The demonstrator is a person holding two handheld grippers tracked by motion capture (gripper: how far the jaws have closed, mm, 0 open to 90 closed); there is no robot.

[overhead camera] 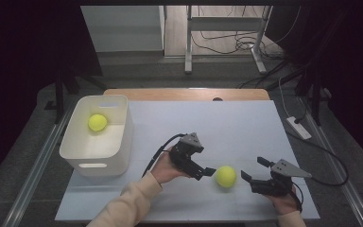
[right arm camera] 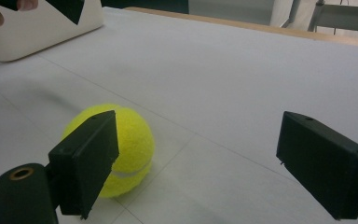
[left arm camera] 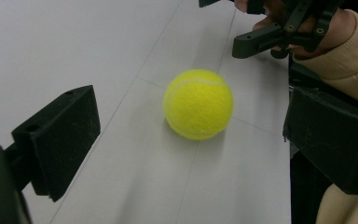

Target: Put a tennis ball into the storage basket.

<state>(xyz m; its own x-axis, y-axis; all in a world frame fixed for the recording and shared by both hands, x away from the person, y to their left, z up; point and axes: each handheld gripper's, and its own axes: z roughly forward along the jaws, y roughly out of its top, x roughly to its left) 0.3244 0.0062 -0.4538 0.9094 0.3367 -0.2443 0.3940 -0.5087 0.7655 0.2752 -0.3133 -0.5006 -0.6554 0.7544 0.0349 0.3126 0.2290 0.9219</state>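
Two tennis balls show in the high view, on a table [overhead camera: 246,123] covered with a pale grey-white sheet whose faint seams cross it; a strip of bare wood shows along its far edge. Beyond it lie a dim grey floor, white metal legs of another table and loose cables, with darkness at both sides.

At the left stands a white plastic bin [overhead camera: 118,142] with a slot handle in its near wall, and one tennis ball [overhead camera: 97,122] lies inside, by the far left corner. No brand or writing can be read on the bin, the balls or the grippers.

Next comes the left gripper [overhead camera: 209,171], held in a hand with a cream sleeve, its jaws wide apart and gripping nothing. The second tennis ball [overhead camera: 226,176] rests on the sheet just beside its tips; in the left gripper view this ball [left arm camera: 198,103] lies ahead of the jaws and between their lines, touching neither.

At the right the right gripper [overhead camera: 255,169] points at the ball from the other side, jaws equally wide and empty. In the right gripper view its left jaw hides part of the ball [right arm camera: 133,140], and only a corner of the bin [right arm camera: 42,28] is in frame. The person's forearms are cut off by the bottom edge of the high view.
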